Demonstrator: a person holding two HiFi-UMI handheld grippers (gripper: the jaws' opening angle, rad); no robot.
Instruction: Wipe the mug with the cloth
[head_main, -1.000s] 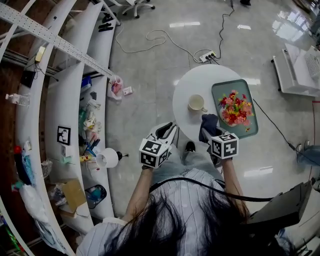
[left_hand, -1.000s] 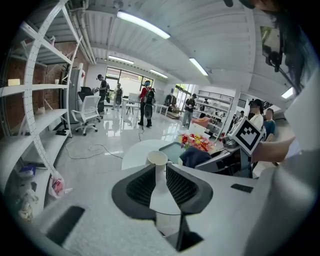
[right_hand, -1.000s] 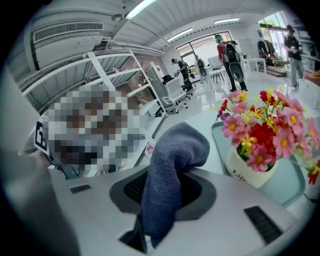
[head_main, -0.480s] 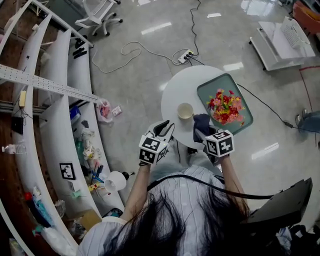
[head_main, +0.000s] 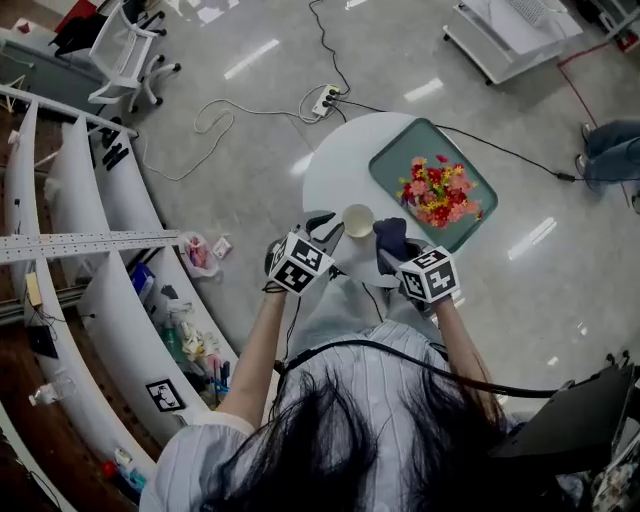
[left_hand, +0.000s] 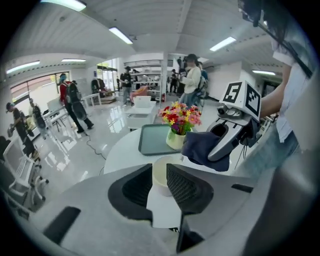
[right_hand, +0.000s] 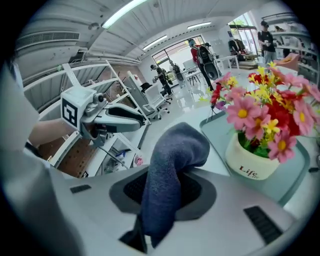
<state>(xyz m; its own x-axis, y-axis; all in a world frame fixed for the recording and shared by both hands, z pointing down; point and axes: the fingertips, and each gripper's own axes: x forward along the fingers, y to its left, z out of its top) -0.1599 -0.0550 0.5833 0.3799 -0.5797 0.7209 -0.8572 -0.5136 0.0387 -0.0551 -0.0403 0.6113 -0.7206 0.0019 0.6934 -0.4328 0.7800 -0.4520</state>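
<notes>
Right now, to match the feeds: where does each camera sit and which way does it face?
Head view: on the person's head, facing steeply down at the round table; hair, shirt, arms, left hand-held gripper and right hand-held gripper show.
Left gripper view: rides the left one, faces the mug seen between its parted jaws.
Right gripper view: rides the right one, faces the flowers; its jaws clamp the cloth.
Shared: each gripper view shows the other hand-held gripper and the flowers.
</notes>
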